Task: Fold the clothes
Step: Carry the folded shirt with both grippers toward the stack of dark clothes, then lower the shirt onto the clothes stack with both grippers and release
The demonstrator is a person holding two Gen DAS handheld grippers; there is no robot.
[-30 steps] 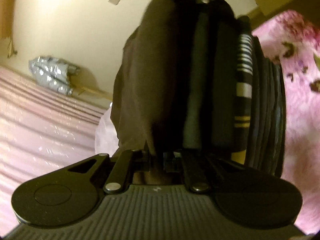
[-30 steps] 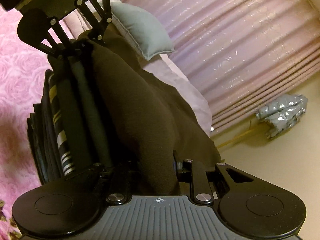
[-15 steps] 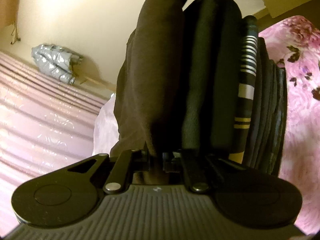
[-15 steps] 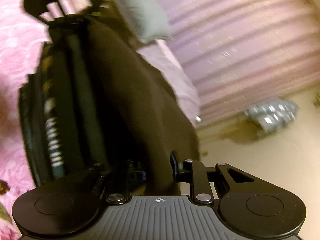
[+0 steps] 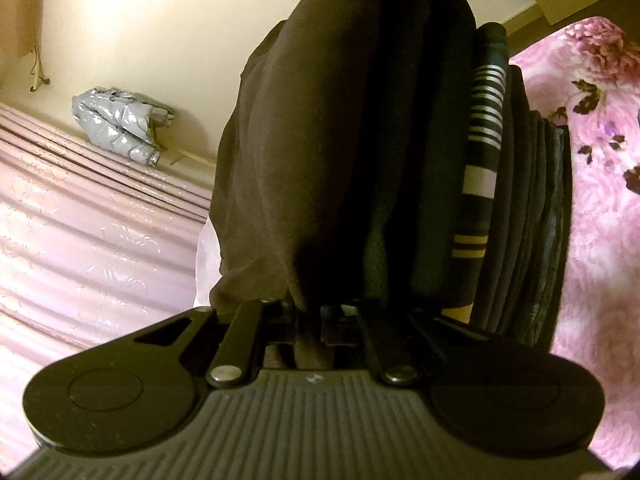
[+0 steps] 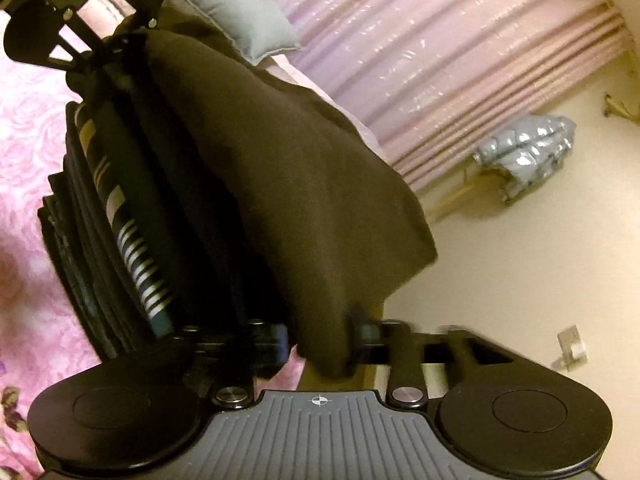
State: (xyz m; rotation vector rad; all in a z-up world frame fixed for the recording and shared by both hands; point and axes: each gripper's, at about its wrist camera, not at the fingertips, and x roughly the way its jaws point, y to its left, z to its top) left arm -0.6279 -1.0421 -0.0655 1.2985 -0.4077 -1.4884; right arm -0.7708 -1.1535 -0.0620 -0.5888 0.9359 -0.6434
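Left gripper: jaws pinched together on an edge of the brown garment, cloth running straight in between the pads. Right gripper: jaws opening, the garment's other edge hanging in the gap, apparently pressed by neither pad.

Brown garment draped over the top of the stack of folded clothes, spilling down the side turned away from the pink floral bedspread. Stack resting on that bedspread, dark layers edge-on, one striped piece among them. Beyond the stack, a grey pillow, a pink curtain and a silver quilted bundle against the cream wall.

Judged by the drape: soft, light, limp knit with no stiffness, sagging wherever unsupported and following any pull. Matte and likely a little grippy, not slippery; nothing fragile. Best taken at hems or corners, two points well apart along one edge, kept taut to avoid bunching. Risk: snagging and dragging the stack's top layers askew when shifting cloth across it.
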